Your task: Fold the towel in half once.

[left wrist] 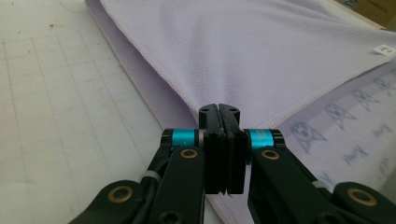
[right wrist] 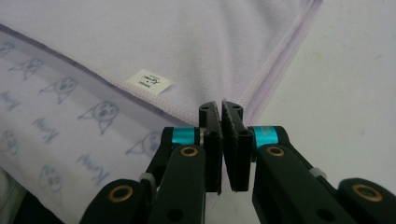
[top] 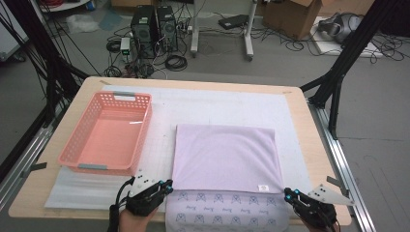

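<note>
Both grippers, left (top: pixel 167 186) and right (top: pixel 288 194), are closed, seemingly pinching the towel (top: pixel 225 157) corners at six o'clock; a thin pinch could be lost.

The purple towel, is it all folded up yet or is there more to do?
Partly done. The purple towel is already doubled over, its plain side lying on the patterned side, with a printed strip left showing at the near edge. The left gripper and right gripper are shut at its two near corners. Probably left: more folds, then perhaps into the pink basket, which holds nothing.
</note>
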`<move>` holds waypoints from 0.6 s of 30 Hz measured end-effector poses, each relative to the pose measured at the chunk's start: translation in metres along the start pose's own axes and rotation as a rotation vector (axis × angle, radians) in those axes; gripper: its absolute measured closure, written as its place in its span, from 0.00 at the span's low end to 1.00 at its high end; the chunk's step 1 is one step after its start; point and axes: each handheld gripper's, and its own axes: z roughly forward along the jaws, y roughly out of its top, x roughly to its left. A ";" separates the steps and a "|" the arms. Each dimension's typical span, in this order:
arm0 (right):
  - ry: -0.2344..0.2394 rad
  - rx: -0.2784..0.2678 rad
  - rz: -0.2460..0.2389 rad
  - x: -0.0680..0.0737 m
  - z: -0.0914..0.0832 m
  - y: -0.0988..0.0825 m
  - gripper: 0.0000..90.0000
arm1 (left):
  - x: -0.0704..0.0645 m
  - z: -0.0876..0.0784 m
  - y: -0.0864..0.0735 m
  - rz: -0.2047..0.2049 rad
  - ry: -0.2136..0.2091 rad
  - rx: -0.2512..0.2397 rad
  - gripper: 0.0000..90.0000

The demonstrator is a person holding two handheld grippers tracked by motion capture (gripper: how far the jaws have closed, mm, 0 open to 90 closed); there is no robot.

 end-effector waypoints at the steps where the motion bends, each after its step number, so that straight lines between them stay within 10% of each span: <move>1: 0.000 0.001 0.004 0.002 -0.003 -0.002 0.96 | -0.003 -0.004 -0.002 -0.001 -0.001 0.000 0.98; 18: 0.020 -0.020 -0.024 0.043 -0.062 -0.036 0.96 | -0.039 -0.064 -0.033 0.009 -0.030 -0.023 0.98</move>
